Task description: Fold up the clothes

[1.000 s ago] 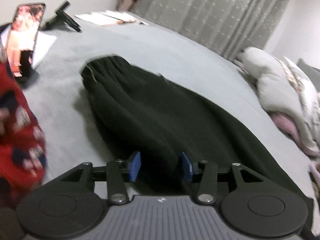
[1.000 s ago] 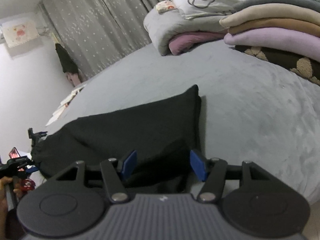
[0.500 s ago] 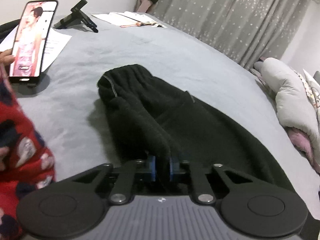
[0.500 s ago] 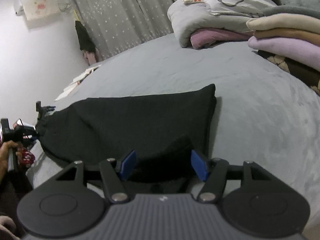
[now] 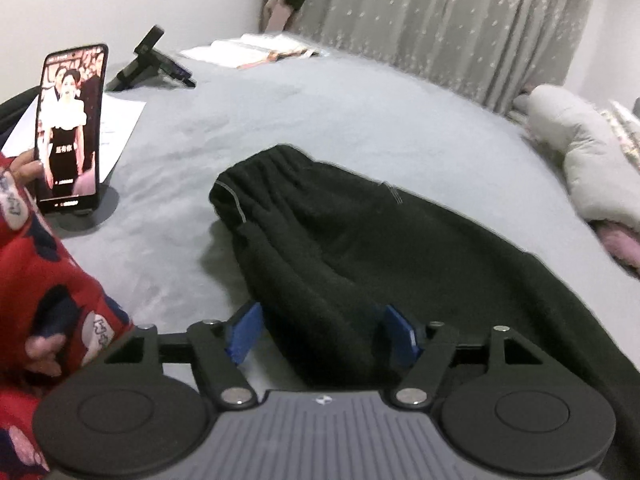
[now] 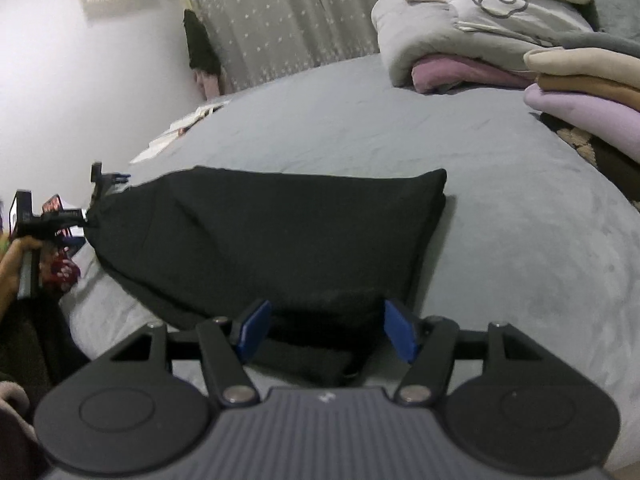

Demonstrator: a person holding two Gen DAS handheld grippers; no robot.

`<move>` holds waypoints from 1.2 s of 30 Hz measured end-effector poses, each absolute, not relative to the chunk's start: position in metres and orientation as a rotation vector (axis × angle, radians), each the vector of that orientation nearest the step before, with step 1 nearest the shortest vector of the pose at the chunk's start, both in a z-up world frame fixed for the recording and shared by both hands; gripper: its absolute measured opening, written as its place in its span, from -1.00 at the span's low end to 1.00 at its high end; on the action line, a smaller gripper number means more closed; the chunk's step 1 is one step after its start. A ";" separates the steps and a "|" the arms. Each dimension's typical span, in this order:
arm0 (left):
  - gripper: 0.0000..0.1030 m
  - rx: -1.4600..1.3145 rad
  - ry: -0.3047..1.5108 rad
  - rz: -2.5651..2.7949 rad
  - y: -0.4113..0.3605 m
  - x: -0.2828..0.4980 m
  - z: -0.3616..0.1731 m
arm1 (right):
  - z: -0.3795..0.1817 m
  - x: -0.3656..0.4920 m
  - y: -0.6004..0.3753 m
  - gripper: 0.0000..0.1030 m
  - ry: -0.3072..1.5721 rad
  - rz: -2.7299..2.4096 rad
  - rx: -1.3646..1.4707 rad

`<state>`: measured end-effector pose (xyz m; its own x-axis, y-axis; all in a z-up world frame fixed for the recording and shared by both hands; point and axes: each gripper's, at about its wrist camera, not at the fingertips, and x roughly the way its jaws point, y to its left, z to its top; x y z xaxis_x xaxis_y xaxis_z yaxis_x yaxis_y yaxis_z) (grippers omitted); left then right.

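On the grey bed [image 5: 320,120], black trousers [image 5: 360,240] lie folded lengthwise. The left gripper [image 5: 322,334], pinched shut on their near edge half a second ago, is opening, cloth loose between its jaws. The right gripper [image 6: 324,330] stays half-open over the hem end, gripping nothing; that fold looks released.

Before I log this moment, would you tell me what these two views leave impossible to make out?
- Black trousers: in the left wrist view the leg end runs off the right edge; in the right wrist view the near edge sits behind the right gripper.
- Text on the paper sheet: too small, partly behind the phone.
- Left gripper: jaws opening around the cloth; contact unclear.
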<state>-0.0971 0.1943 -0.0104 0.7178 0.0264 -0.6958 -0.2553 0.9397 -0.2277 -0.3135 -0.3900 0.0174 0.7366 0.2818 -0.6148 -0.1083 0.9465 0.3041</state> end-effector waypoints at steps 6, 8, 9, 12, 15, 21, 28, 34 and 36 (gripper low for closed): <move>-0.41 -0.338 0.726 0.170 0.198 -0.082 -0.019 | 0.011 -0.305 -0.390 -0.14 0.743 0.197 0.276; -0.67 -0.339 0.709 0.176 0.199 -0.083 -0.020 | 0.010 -0.303 -0.389 -0.67 0.746 0.184 0.272; -0.69 -0.342 0.698 0.170 0.200 -0.085 -0.018 | 0.012 -0.303 -0.389 -0.68 0.742 0.179 0.274; -0.73 -0.347 0.687 0.162 0.204 -0.086 -0.012 | 0.026 -0.309 -0.391 -0.69 0.708 0.143 0.291; -0.73 -0.349 0.683 0.155 0.208 -0.086 -0.005 | 0.042 -0.318 -0.395 -0.71 0.670 0.143 0.321; -0.74 -0.254 0.727 0.181 0.212 -0.082 -0.001 | 0.049 -0.321 -0.384 -0.71 0.738 0.163 0.262; -0.53 -0.128 0.764 0.169 0.202 -0.082 -0.011 | 0.010 -0.304 -0.375 -0.50 0.904 0.102 0.238; -0.15 -0.063 0.790 0.127 0.180 -0.092 0.014 | 0.035 -0.308 -0.383 -0.10 0.802 0.100 0.264; -0.08 -0.019 0.784 0.107 0.168 -0.097 0.020 | 0.041 -0.306 -0.387 0.05 0.772 0.098 0.285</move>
